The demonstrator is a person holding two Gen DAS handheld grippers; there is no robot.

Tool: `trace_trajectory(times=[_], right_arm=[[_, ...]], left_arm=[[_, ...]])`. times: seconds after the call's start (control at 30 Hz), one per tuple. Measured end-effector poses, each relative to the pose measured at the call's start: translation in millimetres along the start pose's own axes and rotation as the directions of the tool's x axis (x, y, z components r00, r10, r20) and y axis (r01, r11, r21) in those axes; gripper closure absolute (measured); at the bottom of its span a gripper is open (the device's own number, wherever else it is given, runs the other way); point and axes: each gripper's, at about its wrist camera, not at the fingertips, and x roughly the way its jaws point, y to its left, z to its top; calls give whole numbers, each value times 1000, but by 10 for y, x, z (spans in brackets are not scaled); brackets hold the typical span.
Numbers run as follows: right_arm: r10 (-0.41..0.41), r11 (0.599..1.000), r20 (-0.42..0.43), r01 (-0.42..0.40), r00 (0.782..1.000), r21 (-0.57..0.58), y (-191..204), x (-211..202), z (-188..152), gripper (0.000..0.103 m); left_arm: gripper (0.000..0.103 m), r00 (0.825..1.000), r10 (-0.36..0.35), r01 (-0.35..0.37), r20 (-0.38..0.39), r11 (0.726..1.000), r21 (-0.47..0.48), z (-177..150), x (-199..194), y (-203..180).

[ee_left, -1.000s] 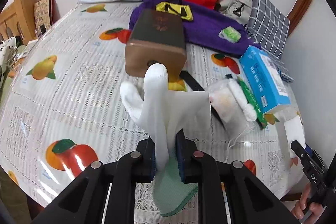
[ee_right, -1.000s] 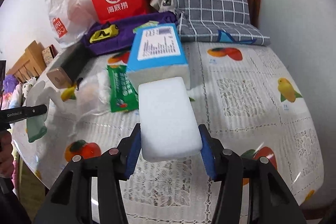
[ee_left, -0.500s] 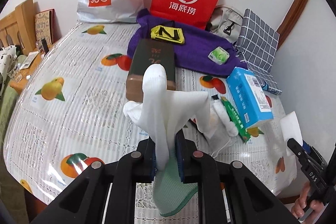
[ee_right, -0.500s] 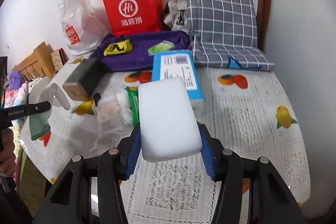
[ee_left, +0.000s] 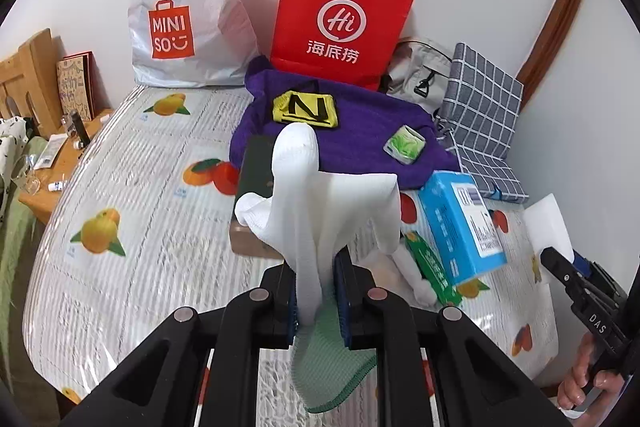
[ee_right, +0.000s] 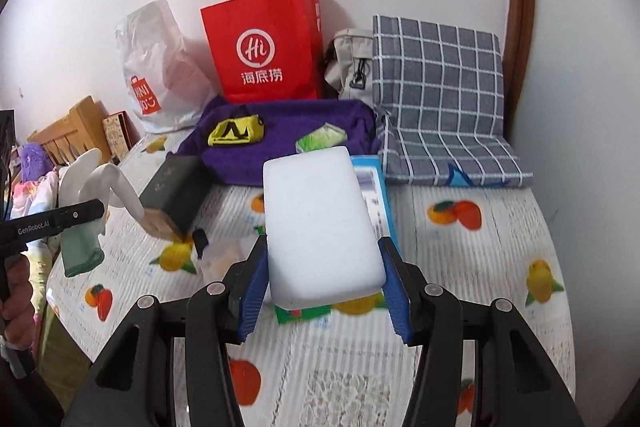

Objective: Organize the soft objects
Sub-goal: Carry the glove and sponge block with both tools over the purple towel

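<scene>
Left gripper (ee_left: 318,301), bottom centre of the left wrist view: clamped on a white sock (ee_left: 320,195) with a green cuff (ee_left: 332,367). Sock body standing up above the pads in soft folds, toe at frame centre; ribbed green cuff hanging below the pads. Knit fabric, limp, smooth white. Right gripper (ee_right: 326,289), bottom centre of the right wrist view: closed against both long sides of a white sponge block (ee_right: 320,227). Block rectangular with rounded corners, fine matte foam, projecting forward and upward from the blue pads (ee_right: 394,291). Both items held clear above a table (ee_right: 480,267) covered in glossy, ribbed plastic printed with fruit. Behind, in the upper half: purple cloth (ee_right: 288,139), red paper bag (ee_right: 268,47), grey checked cushion (ee_right: 440,99), blue box (ee_left: 460,223).
</scene>
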Motion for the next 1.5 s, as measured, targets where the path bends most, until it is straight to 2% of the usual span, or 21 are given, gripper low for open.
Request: trace_trajectory(times=[0.27,0.77,0.97,1.5], right_arm=[[-3,1000,20,3,1000,-16,41,226,419,51],[-20,1000,43,20,999,-1,-45,620,997,50],[-33,999,43,34,999,-8,-110,822,1147,50],[-11,1000,51,12,999,-12,-162,1240,1623,49]], left_arm=[[88,1000,20,-20,5,1000,9,327,132,3],[88,998,47,-49,45,998,45,998,441,-120],[88,997,65,-68,47,995,73,1151,584,-175],[88,996,75,-77,37,995,57,1569,927,-232]])
